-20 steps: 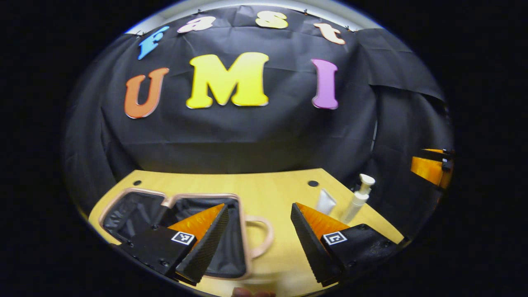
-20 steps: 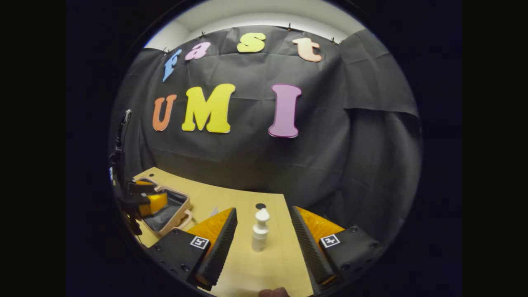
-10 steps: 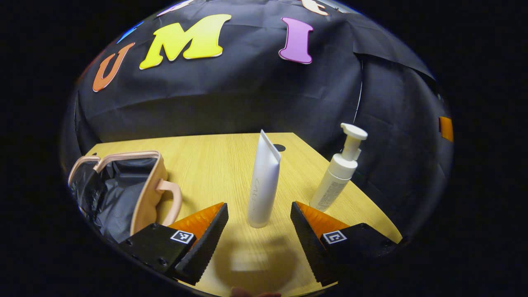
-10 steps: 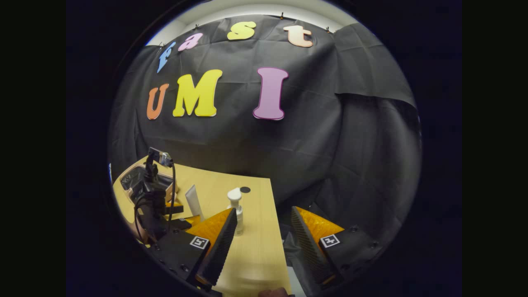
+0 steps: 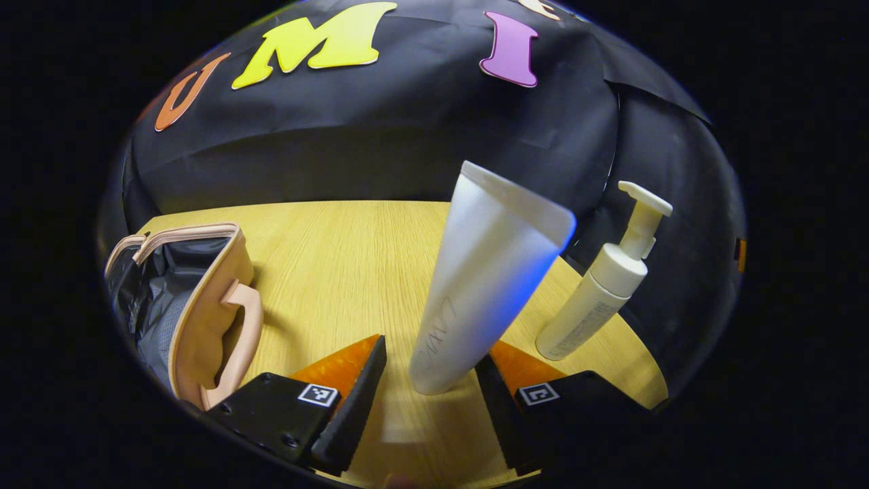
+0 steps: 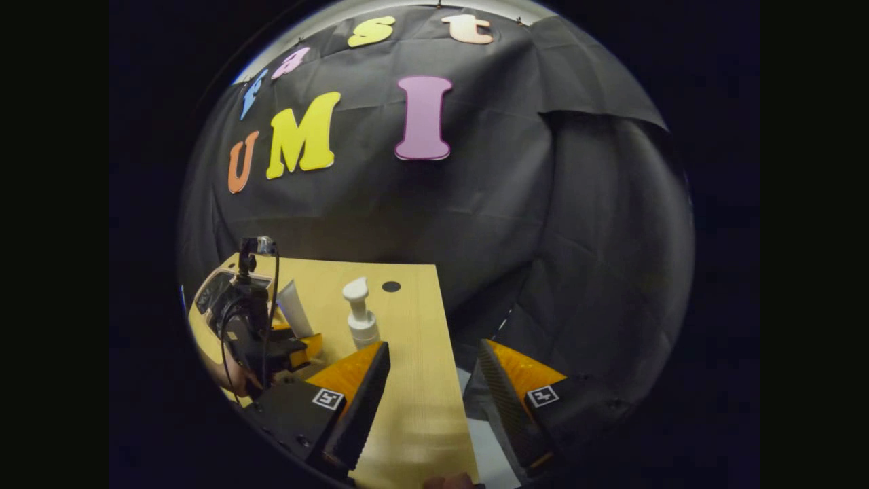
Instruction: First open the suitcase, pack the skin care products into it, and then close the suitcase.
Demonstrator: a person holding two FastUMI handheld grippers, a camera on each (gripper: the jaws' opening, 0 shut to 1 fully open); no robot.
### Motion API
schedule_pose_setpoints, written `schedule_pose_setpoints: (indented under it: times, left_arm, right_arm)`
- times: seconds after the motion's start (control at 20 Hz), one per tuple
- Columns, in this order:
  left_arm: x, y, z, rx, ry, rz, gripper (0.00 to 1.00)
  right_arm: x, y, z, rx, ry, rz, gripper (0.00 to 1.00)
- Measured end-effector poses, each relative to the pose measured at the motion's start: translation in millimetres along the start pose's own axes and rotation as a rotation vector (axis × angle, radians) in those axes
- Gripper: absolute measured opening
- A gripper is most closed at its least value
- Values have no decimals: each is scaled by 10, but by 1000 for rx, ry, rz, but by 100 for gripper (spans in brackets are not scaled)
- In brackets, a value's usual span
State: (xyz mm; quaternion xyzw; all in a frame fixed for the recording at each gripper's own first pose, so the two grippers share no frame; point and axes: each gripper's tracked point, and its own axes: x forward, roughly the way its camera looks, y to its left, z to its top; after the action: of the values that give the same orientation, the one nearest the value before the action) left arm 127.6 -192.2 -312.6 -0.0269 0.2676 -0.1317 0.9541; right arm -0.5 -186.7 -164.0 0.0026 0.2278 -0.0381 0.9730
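Note:
A white tube [image 5: 489,272] stands upright on the wooden table [image 5: 339,258], between the fingers of my left gripper [image 5: 431,350]. The jaws are open around its base, with a gap showing on the left side. A white pump bottle [image 5: 597,299] stands just to the right of the tube. The beige suitcase [image 5: 204,319] lies open at the left, its dark lining showing. In the right gripper view, the left gripper [image 6: 299,343] sits low at the tube [image 6: 293,309], with the pump bottle [image 6: 360,319] beside it. My right gripper [image 6: 433,346] is open over the table's right edge, holding nothing.
The table [image 6: 407,407] ends at a straight right edge, with black cloth hanging beyond it. A small dark hole [image 6: 391,286] marks the far corner. A hand [image 6: 234,373] holds the left gripper, and the suitcase [image 6: 210,292] lies behind it.
My left gripper swung from over the suitcase to the tube and closed in around its base, its jaws narrowing a little. My right gripper drifted right, off the pump bottle, toward the table's edge.

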Motion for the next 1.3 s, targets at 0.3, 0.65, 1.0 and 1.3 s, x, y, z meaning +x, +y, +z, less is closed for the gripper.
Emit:
schedule_pose_setpoints:
  times: [0.3,0.65,1.0,1.3]
  left_arm:
    - [22,-62,-57,42,41,-44,49]
    - [-635,33,328,19,15,-63,45]
    - [-1648,647,322,-96,80,34,45]
    - [-2249,1733,191,-129,152,186,45]
  right_arm:
    - [208,327,-251,-11,75,99,79]
    - [583,757,-344,-2,82,186,79]
    - [1160,1117,-559,47,135,230,79]
    - [1538,1179,-643,64,162,187,80]
